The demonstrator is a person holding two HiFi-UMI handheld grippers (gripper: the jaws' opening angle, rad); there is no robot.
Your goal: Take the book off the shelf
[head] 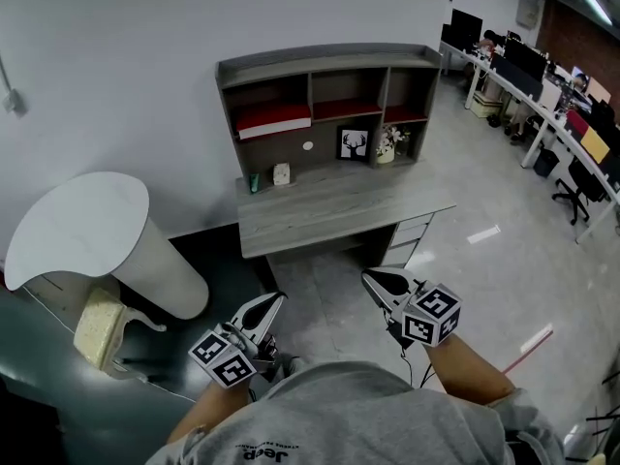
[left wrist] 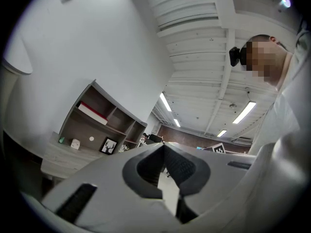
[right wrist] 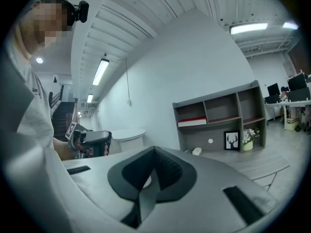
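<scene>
Left tool (head: pixel 274 300), shut; only right gripper view shows its side.

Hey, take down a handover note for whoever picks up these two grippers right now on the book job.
Left gripper: shut, empty, held low, well short of the desk.
Right gripper: shut, empty, also short of the desk.
Book: red and white, lying flat in the left compartment of the shelf on the desk.
Done: nothing yet; the book is untouched.
Left: close in, open a gripper, grip the book, draw it out.
</scene>
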